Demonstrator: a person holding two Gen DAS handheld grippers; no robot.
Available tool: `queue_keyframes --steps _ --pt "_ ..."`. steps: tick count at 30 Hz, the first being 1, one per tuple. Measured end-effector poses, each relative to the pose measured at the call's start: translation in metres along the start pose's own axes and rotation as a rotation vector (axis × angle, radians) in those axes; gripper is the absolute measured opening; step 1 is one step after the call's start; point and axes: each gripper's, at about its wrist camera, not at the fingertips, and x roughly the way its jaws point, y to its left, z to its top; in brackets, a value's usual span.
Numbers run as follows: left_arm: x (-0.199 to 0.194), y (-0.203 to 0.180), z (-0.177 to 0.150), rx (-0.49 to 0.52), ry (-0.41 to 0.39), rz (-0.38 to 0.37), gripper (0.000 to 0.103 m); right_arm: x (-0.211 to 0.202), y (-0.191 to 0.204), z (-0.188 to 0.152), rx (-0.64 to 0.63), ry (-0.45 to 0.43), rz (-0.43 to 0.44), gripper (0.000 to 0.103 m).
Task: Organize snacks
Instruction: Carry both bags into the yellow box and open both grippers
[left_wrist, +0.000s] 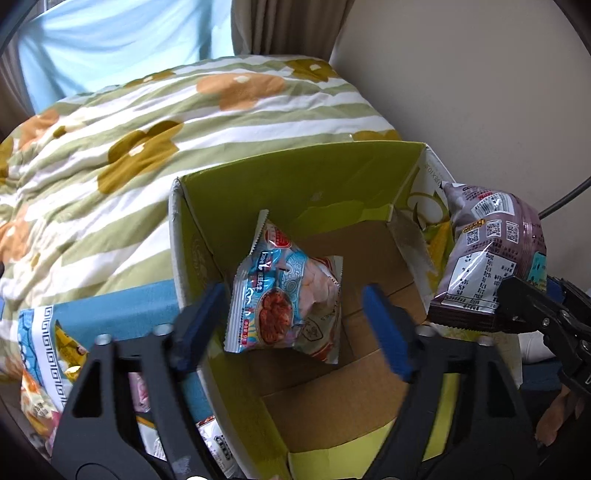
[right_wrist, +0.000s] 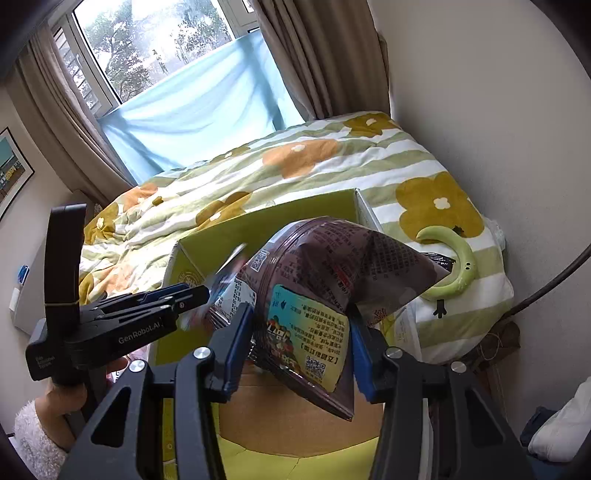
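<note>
An open cardboard box (left_wrist: 295, 177) with green inner walls stands in front of the bed. In the left wrist view my left gripper (left_wrist: 293, 295) is open above it. A light-blue snack packet (left_wrist: 284, 295) sits loose between the blue pads (left_wrist: 201, 325), clear of both, over the box's brown bottom. My right gripper (left_wrist: 509, 295) at the box's right rim is shut on a dark purple snack packet (left_wrist: 491, 258). In the right wrist view that purple packet (right_wrist: 306, 332) is pinched between the right gripper's (right_wrist: 300, 314) pads above the box (right_wrist: 258, 225). The left gripper (right_wrist: 199, 295) is at the left, with the blurred light-blue packet (right_wrist: 229, 266) at its tips.
Several more snack packets (left_wrist: 44, 398) lie at the lower left on a blue patterned surface (left_wrist: 122, 314). A striped floral duvet (left_wrist: 147, 129) covers the bed behind the box. A green crescent-shaped object (right_wrist: 461, 266) rests on the bed's right end. A wall is close on the right.
</note>
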Motion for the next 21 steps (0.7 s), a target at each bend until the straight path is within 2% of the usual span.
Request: queue_keyframes --steps 3,9,17,18,19,21 --pt "-0.007 0.011 -0.006 -0.015 -0.015 -0.011 0.097 0.006 0.001 -0.001 -0.022 0.016 -0.017 0.045" --pt "-0.045 0.014 -0.026 0.017 -0.090 0.083 0.097 0.015 0.004 0.009 -0.067 0.042 -0.004 0.045" --pt "-0.071 0.031 -0.044 -0.016 -0.135 0.057 0.097 0.049 0.016 0.029 -0.143 0.086 -0.048 0.048" --pt "-0.074 0.033 -0.047 -0.023 -0.142 0.060 0.097 0.054 0.016 0.030 -0.141 0.098 -0.060 0.055" --pt "-0.076 0.034 -0.049 -0.028 -0.146 0.064 0.097 0.059 0.014 0.030 -0.134 0.113 -0.070 0.076" --pt "-0.081 0.035 -0.056 -0.035 -0.150 0.074 0.097 0.064 0.009 0.027 -0.104 0.135 -0.054 0.103"
